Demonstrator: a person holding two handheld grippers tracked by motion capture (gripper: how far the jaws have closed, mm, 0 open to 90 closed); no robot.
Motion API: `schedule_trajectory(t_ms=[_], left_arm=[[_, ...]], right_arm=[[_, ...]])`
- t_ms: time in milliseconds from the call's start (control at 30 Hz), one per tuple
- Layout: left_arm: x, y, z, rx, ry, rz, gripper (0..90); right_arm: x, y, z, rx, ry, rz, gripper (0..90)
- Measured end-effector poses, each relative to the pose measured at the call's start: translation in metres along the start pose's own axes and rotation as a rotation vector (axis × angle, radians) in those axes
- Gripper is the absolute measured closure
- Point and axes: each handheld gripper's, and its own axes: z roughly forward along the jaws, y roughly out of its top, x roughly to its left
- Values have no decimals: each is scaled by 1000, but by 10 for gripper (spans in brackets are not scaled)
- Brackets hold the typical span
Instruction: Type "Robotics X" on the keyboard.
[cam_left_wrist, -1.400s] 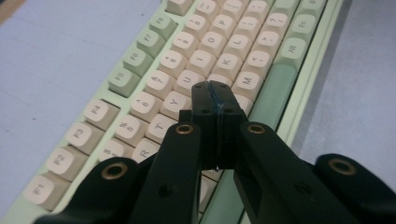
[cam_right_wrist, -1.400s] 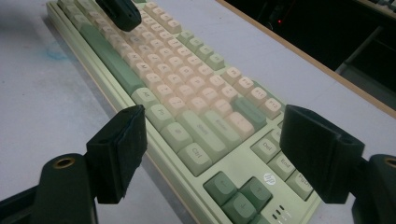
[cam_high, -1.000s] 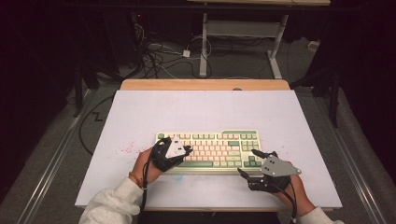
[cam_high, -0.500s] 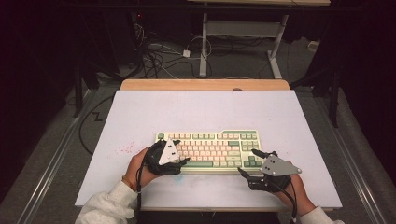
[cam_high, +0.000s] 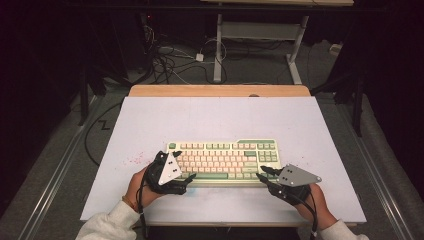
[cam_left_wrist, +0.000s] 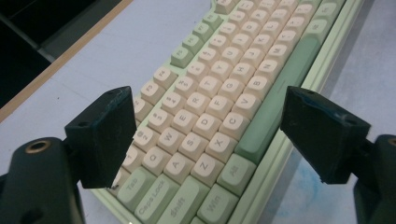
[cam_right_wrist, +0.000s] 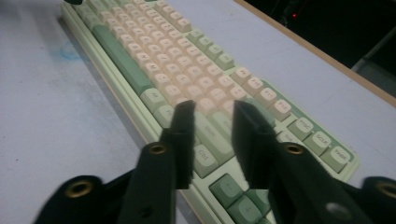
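Keyboard (cam_high: 222, 159) lies flat on the white table (cam_high: 215, 117), near its front edge, green frame with cream keys. Left gripper (cam_high: 179, 167) sits over the keyboard's left end; its jaws have just been opening and stand wide, nothing gripped. Right gripper (cam_high: 265, 176) is at the right front corner; its jaws have just been closing, a narrow gap remains, nothing between them.

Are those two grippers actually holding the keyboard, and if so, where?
Nothing is held. The left gripper stands wide open over the keyboard, and the right gripper, jaws just narrowing, hovers over its other end with nothing between them.
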Motion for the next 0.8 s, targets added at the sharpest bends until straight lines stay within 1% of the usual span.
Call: schedule_trajectory(t_ms=[100, 167, 267, 467, 733, 800], left_arm=[[0, -5, -4, 8, 7, -2, 179], [0, -9, -7, 11, 12, -5, 179], [1, -14, -11, 18, 18, -13, 178], [1, -21, -17, 24, 24, -31, 179], [1, -30, -22, 33, 20, -47, 179], [1, -31, -23, 34, 21, -48, 179]], right_arm=[[-2, 5, 3, 14, 14, 0, 874], [-4, 8, 5, 19, 18, 5, 900], [-6, 14, 11, 38, 22, 13, 900], [-6, 26, 26, 71, 31, 6, 900], [-2, 43, 57, 108, 63, -21, 900], [-1, 47, 66, 116, 64, -29, 900]])
